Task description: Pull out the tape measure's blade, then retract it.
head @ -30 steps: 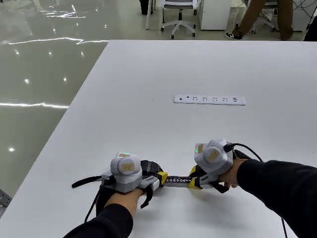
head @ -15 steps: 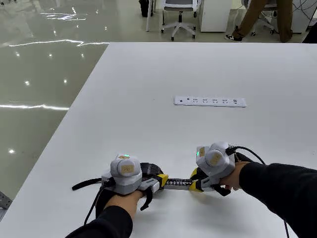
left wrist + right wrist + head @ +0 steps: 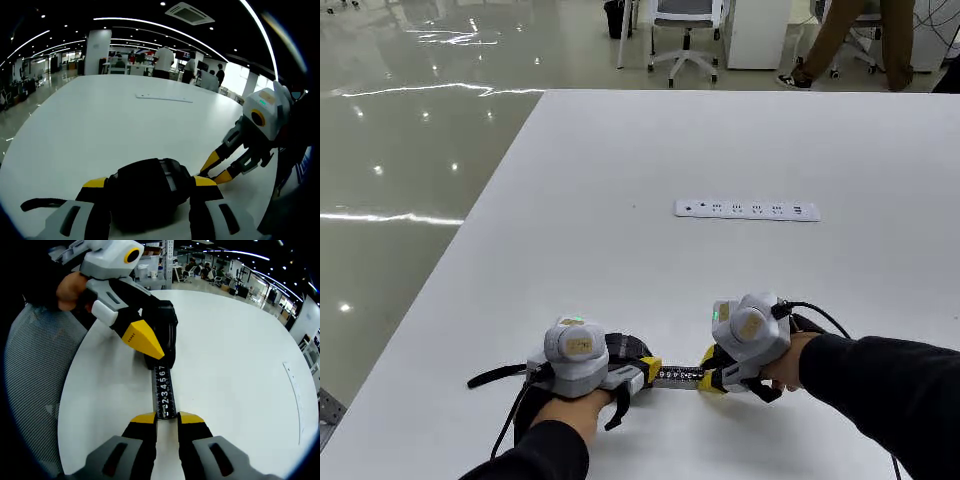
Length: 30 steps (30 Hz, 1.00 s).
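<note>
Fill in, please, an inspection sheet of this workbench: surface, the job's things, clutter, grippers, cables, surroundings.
Surface: white table, bare where it shows.
Job's things: black tape measure near the table's front edge; its blade is out a short way, numbers up.
Clutter: white power strip farther back, apart from the work.
Grippers: left gripper shut on the tape measure's case; right gripper shut on the blade's end.
Cables: black cable leaves the right gripper; black strap lies on the table beside the left gripper.
Surroundings: glossy floor, office chair, a person's legs beyond the table.

A white power strip [image 3: 747, 210] lies on the white table [image 3: 620, 200], an office chair [image 3: 685, 10] beyond.
</note>
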{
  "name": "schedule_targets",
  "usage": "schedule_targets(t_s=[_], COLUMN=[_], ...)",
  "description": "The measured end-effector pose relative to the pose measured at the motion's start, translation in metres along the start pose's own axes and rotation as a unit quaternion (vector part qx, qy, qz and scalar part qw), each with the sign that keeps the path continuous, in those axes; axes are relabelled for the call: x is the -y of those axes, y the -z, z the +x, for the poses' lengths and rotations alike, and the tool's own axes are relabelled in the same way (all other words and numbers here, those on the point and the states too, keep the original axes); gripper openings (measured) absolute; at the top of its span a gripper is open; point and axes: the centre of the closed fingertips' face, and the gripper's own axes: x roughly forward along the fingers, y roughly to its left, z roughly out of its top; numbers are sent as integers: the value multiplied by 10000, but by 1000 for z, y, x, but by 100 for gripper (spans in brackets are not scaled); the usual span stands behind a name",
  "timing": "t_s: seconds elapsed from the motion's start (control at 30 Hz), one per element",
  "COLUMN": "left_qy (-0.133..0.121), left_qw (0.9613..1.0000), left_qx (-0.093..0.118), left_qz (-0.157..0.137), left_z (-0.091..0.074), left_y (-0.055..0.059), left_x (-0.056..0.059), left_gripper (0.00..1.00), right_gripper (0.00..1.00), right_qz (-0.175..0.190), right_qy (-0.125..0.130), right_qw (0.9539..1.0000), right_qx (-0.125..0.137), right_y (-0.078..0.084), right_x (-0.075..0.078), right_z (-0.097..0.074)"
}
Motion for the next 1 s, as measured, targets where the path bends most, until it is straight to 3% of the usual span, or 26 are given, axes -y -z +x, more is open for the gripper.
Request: schedule_targets(t_s=[1.0], left_qy=[11], left_qw=[10000], left_qx=[3], left_qz=[-39], left_z=[0], left_y=[-1], left_x=[-1], left_gripper=[60], right_gripper=[11], right_qz=[122], right_qy=[-37], right_qw=[9998], right_qx=[160], right_y=[-15], right_x=[-2], right_z=[10])
